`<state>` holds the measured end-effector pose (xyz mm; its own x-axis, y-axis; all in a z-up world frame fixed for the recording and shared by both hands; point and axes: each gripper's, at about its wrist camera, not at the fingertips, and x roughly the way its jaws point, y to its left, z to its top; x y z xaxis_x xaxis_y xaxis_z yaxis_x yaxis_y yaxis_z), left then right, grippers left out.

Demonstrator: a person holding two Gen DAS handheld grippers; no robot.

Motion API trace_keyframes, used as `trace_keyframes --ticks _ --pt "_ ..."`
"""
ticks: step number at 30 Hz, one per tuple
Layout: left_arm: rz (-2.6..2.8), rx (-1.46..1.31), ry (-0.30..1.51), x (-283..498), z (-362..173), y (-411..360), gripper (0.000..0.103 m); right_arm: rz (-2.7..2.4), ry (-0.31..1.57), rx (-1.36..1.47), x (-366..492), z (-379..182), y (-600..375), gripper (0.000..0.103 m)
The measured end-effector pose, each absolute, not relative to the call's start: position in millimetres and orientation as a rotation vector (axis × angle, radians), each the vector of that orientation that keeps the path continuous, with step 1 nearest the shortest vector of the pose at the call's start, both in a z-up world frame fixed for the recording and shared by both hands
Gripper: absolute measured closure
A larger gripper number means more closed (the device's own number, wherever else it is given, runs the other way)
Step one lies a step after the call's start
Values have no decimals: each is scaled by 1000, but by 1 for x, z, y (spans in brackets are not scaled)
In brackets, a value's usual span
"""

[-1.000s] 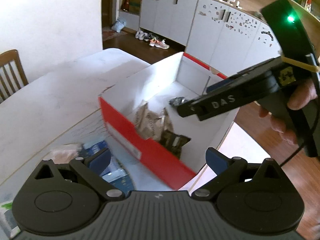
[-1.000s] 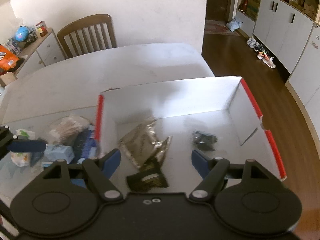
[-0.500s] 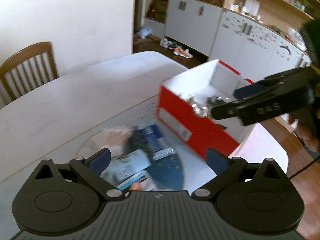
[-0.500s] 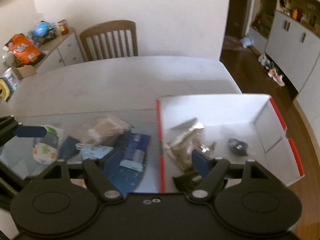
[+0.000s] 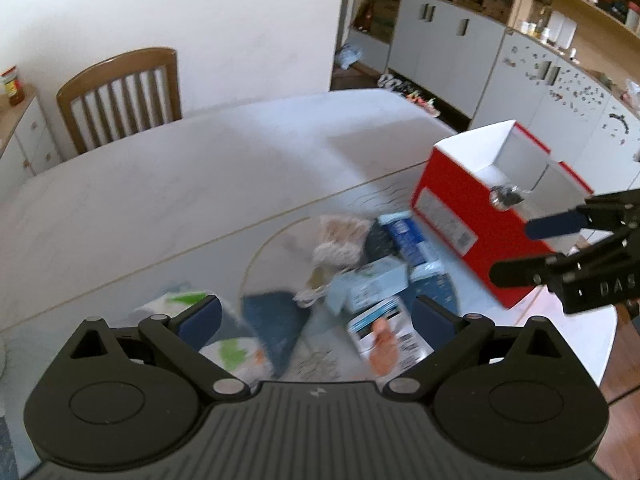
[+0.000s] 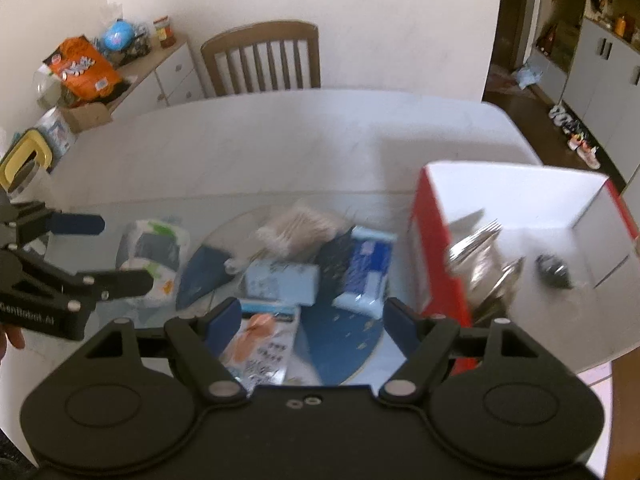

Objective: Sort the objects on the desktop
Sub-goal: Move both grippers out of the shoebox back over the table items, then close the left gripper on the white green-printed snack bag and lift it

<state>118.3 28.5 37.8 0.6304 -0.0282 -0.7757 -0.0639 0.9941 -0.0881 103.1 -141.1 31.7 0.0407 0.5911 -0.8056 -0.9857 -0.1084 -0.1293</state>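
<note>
Both hand-held grippers spread wide, nothing between the pads. Left hand-held gripper at bottom centre of left wrist view, above the pile of desktop objects on the counter. Right hand-held gripper at bottom centre of right wrist view, over the same pile, also visible at right edge of left wrist view.

Pile at frame centre, motion-blurred: cotton swab pack, light blue box, blue-white pouch, white card with orange print, green-white packet off to the left, dark blue coaster-like pieces underneath.

Red-and-white box right of the pile, just beside it, open top. Inside: silvery foil packets against the near red wall, small dark object further right, apart from the packets.

Wooden chair at upper centre behind the counter.
</note>
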Motion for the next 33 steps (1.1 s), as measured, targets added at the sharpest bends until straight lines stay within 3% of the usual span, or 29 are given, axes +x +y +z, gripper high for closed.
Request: trace_keyframes --ticks 33 --pt "261 -220 985 117 -33 109 1 1439 716 -924 75 -75 -105 25"
